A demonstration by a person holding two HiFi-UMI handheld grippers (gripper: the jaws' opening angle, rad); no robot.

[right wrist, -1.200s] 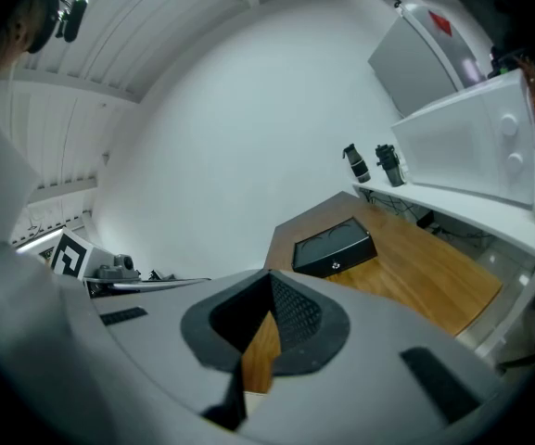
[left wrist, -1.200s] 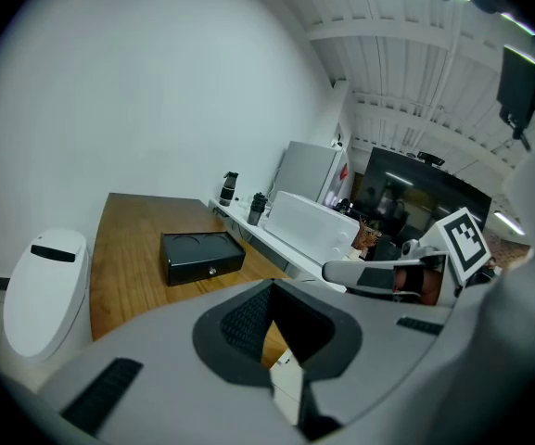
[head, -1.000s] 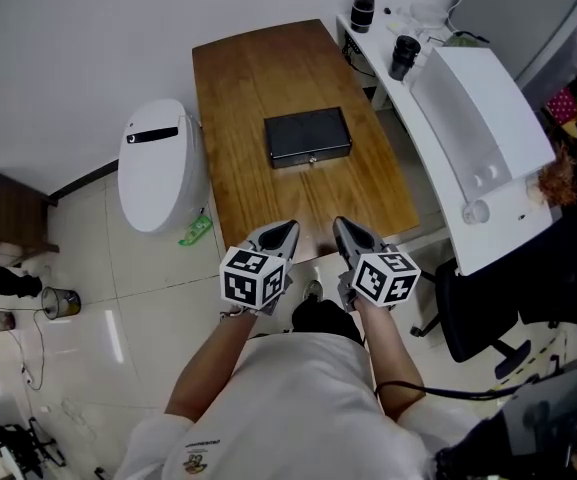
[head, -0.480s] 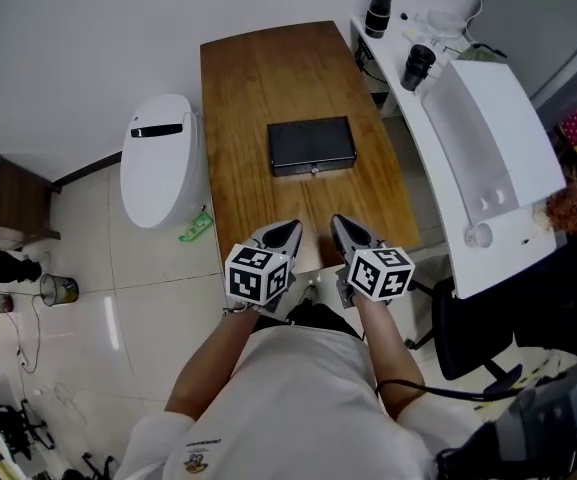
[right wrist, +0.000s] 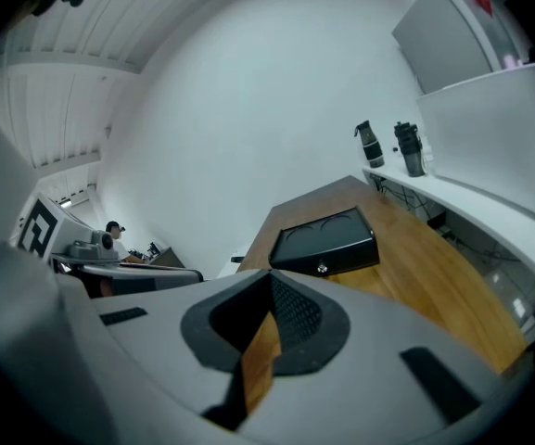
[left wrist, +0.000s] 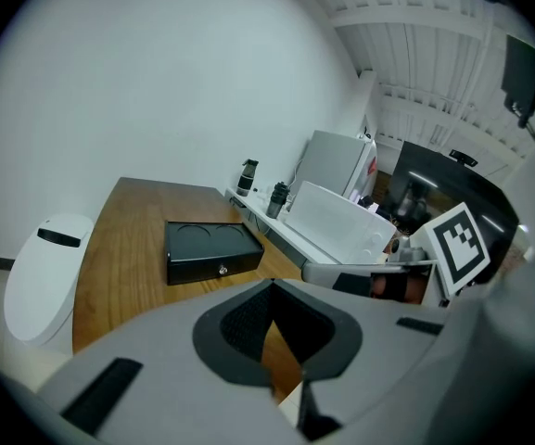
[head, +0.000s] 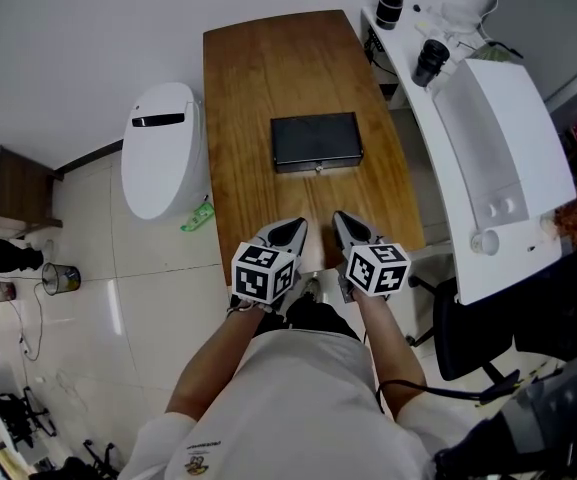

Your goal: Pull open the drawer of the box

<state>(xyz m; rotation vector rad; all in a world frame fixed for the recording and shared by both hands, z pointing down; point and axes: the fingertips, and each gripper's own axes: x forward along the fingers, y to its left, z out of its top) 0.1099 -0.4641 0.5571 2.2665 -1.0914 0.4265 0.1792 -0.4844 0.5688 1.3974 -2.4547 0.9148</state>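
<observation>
Our left gripper and right gripper both have the jaws clenched on nothing. The black box lies on the table, well ahead of both jaws, drawer front toward them. We judge it stiff and light enough to slide; take the small knob and brace the body.

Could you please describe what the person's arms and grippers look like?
Both the left gripper and right gripper are grey wedges tapering to dark-padded tips, each carrying a white cube printed with black square markers. The person wears a white short-sleeved shirt; a black cable trails by the right arm.
</observation>
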